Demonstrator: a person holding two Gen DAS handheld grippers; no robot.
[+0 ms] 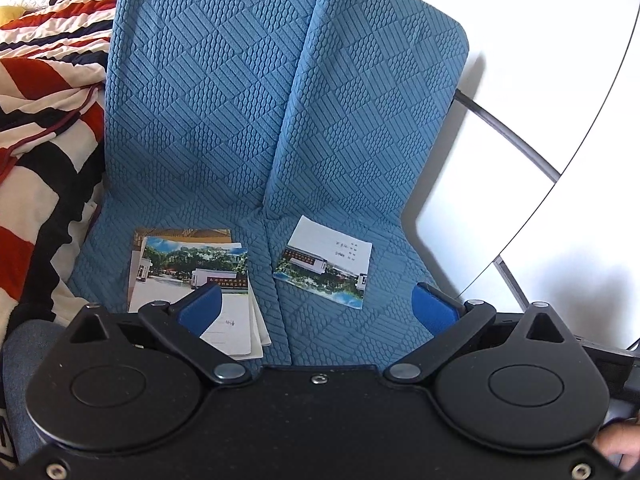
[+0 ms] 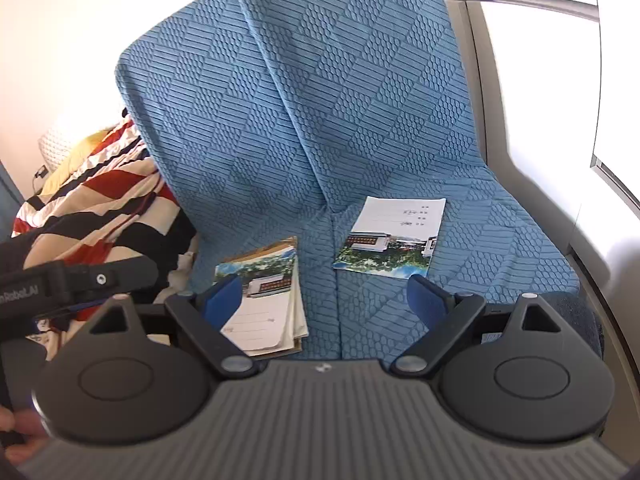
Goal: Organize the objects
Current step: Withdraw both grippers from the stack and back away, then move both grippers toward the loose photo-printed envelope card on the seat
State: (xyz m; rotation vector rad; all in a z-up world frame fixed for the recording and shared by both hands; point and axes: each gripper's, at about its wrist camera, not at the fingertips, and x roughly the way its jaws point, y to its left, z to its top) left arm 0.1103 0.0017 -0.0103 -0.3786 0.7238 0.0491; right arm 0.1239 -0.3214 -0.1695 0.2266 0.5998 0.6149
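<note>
A stack of photo-covered booklets [image 1: 192,280] lies on the left blue seat cushion; it also shows in the right wrist view [image 2: 268,300]. A single booklet [image 1: 326,266] with a building photo lies on the right cushion, and it shows in the right wrist view [image 2: 390,238] too. My left gripper [image 1: 316,304] is open and empty, held above the front of both cushions, its left finger over the stack. My right gripper [image 2: 326,300] is open and empty, between the stack and the single booklet.
Two blue textured seat cushions [image 1: 200,100] stand side by side with upright backs [image 2: 360,100]. A red, white and black striped blanket [image 1: 40,120] is heaped at the left. A white wall and metal rail [image 1: 508,132] lie to the right. The left gripper's body [image 2: 60,284] shows in the right wrist view.
</note>
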